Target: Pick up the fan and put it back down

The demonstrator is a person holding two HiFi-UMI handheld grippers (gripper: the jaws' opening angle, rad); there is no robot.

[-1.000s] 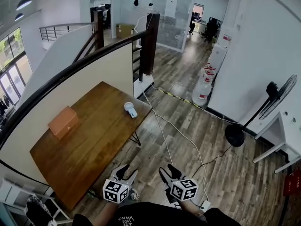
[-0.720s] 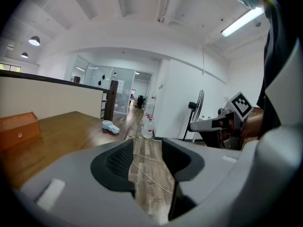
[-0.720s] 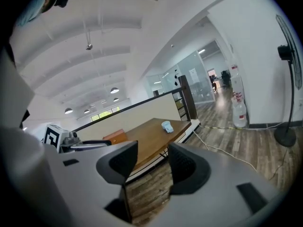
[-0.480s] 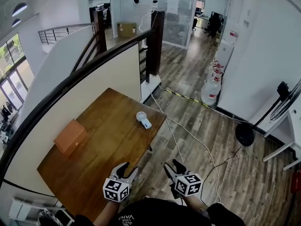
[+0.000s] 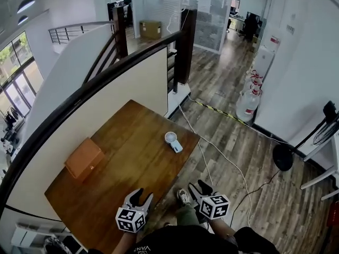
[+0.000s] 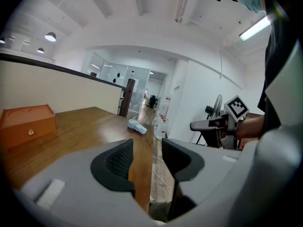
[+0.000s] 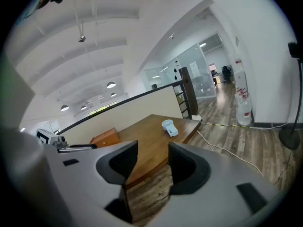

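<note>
Fan [image 5: 173, 141] lay flat on table [image 5: 132, 168], close to the corner at table's 3 o'clock, round head to 11 o'clock, handle to 5 o'clock in head view. Nothing touched it. Box [image 5: 85, 159] sat on same top, well apart from fan, at fan's 9 o'clock, by the wall side.

L gripper [image 5: 141, 196] was low in head view, over table's near edge, fan at its 1 o'clock and far off. In its own view L gripper [image 6: 147, 148] had jaws moderately apart w/ nothing btw them; only table edge and floor showed through the gap. Fan [image 6: 137, 126] was small at 12 o'clock beyond them, box [image 6: 27, 126] at 9 o'clock.

R gripper [image 5: 198, 190] was off the table, over wood floor [image 5: 228, 194], fan at its 11 o'clock, a shoe [image 5: 183, 196] just beside it at 9 o'clock. Its own view showed R gripper [image 7: 152, 150] w/ jaws also moderately apart and empty, fan [image 7: 168, 126] at 12 o'clock past them, box [image 7: 105, 137] at 10 o'clock.
</note>
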